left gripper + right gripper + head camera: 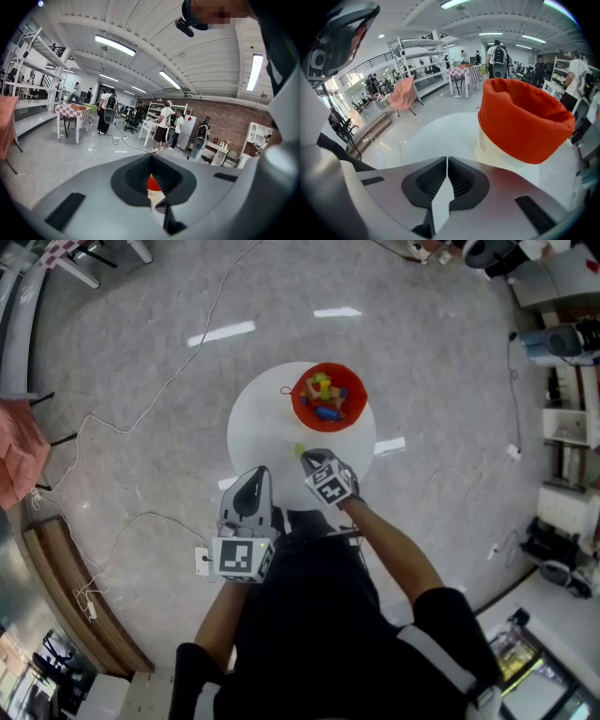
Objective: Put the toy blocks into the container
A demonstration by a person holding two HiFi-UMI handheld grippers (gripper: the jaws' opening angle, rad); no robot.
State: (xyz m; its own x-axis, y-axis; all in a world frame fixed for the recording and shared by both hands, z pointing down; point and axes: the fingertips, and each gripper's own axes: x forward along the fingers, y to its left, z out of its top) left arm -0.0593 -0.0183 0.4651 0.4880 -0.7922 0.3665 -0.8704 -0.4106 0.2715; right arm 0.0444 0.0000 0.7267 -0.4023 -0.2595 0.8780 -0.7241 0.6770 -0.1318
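A red container (328, 397) holding several coloured toy blocks stands at the far side of the round white table (258, 427). One small yellow-green block (299, 448) lies on the table in front of it. My right gripper (310, 457) has its tip just right of that block; its jaws (447, 161) are shut with nothing between them, and the container (520, 122) rises ahead on the right. My left gripper (254, 474) hovers at the near left edge of the table, shut and empty (151, 161); a sliver of the container (152, 183) shows past its jaws.
Cables trail over the grey floor left of the table, with a white socket box (203, 561) near my legs. A pink cloth (19, 446) hangs at far left, a wooden bench (75, 596) lower left, and shelves with equipment (567, 427) at right.
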